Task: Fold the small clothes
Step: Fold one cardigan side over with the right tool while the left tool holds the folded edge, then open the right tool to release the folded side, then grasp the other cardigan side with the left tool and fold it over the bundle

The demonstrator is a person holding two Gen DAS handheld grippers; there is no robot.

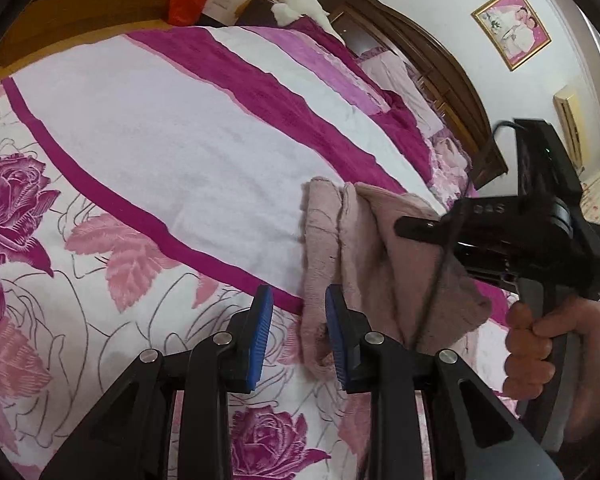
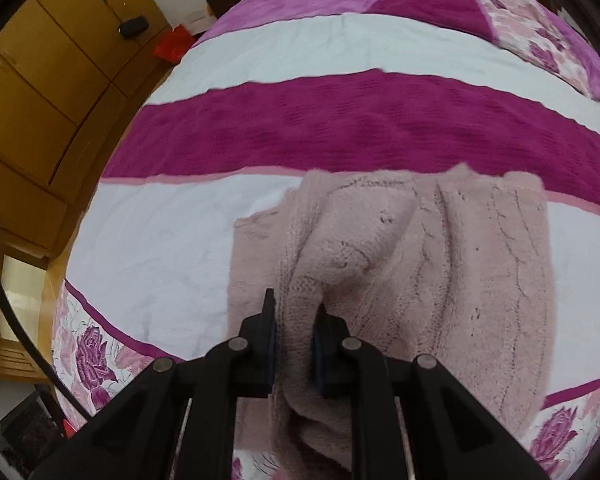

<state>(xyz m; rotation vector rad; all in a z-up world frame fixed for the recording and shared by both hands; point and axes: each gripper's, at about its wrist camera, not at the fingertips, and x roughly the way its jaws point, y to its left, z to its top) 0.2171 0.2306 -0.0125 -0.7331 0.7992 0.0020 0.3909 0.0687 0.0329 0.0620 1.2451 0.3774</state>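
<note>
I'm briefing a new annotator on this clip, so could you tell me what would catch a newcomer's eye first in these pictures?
First, the fuzzy pale pink knit garment lying on the bed's white and magenta striped cover. Next, the right gripper, its fingers closed on a raised fold of that knit. From the left wrist view, the left gripper hangs open beside the garment's edge, holding nothing.

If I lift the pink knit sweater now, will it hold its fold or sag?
Likely sag: the pink knit sweater already bunches in soft folds around the right gripper. Its fuzzy surface probably grips the fingers well, so slipping seems unlikely.
</note>
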